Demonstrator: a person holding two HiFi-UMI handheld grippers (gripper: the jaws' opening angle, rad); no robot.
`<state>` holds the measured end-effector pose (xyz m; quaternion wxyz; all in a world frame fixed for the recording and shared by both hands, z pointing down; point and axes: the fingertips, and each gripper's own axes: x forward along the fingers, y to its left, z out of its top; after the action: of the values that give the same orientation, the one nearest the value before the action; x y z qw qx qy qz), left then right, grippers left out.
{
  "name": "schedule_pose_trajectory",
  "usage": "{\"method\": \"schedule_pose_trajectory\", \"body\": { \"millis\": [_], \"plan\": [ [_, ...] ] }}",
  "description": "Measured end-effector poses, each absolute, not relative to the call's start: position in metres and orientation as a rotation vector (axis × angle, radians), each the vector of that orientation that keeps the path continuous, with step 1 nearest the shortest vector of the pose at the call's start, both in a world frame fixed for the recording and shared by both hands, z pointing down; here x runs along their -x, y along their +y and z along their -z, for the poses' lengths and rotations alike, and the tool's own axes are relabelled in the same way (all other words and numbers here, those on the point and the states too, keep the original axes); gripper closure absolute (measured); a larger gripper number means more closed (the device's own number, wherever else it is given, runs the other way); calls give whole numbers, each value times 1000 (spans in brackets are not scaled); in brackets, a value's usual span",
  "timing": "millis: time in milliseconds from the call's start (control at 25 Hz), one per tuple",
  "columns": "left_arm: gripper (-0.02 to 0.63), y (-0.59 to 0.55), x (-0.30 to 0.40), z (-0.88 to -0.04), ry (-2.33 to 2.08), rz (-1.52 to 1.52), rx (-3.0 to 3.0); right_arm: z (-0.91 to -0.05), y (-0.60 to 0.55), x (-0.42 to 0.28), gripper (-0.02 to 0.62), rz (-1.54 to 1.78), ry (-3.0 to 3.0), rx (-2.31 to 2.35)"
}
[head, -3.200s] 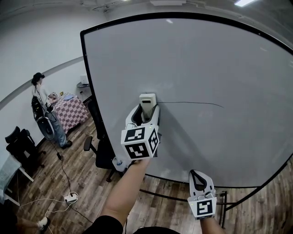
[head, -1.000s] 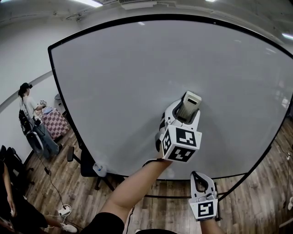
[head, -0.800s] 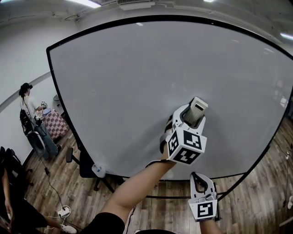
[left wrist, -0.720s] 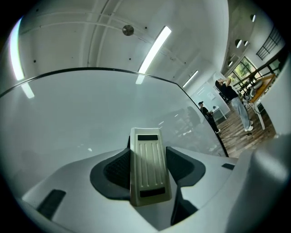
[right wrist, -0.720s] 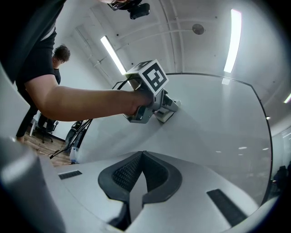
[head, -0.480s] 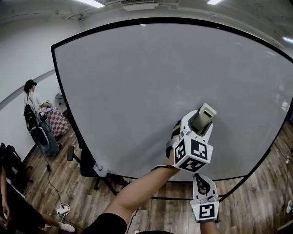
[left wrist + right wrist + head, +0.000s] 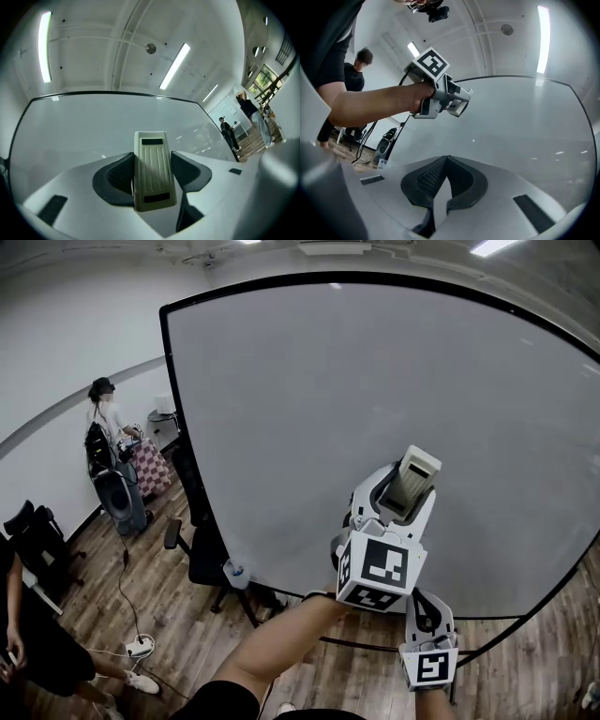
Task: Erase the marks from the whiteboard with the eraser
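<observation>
- The left gripper [image 7: 397, 495] held the eraser [image 7: 413, 478] in its jaws before the whiteboard's [image 7: 375, 371] lower right. Contact was uncertain.
- The right gripper [image 7: 427, 620], jaws closed and empty, hung below the whiteboard.
- Any wipe should keep the pad flat on the whiteboard. No marks showed.
- The eraser's long axis ran along the jaws, pointing up-right.

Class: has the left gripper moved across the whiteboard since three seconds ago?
Yes. The left gripper went rightward, farther from the left edge of the whiteboard.
</observation>
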<state>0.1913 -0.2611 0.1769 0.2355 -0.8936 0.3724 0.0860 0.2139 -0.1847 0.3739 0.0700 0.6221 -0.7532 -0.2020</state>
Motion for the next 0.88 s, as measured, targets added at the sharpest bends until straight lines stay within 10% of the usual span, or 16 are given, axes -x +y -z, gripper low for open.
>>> {"method": "schedule_pose_trajectory", "body": {
  "millis": [880],
  "plan": [
    [342, -332, 29, -228, 1524, -325, 2418, -305, -269, -106, 577, 769, -2510, -1711]
  ]
}}
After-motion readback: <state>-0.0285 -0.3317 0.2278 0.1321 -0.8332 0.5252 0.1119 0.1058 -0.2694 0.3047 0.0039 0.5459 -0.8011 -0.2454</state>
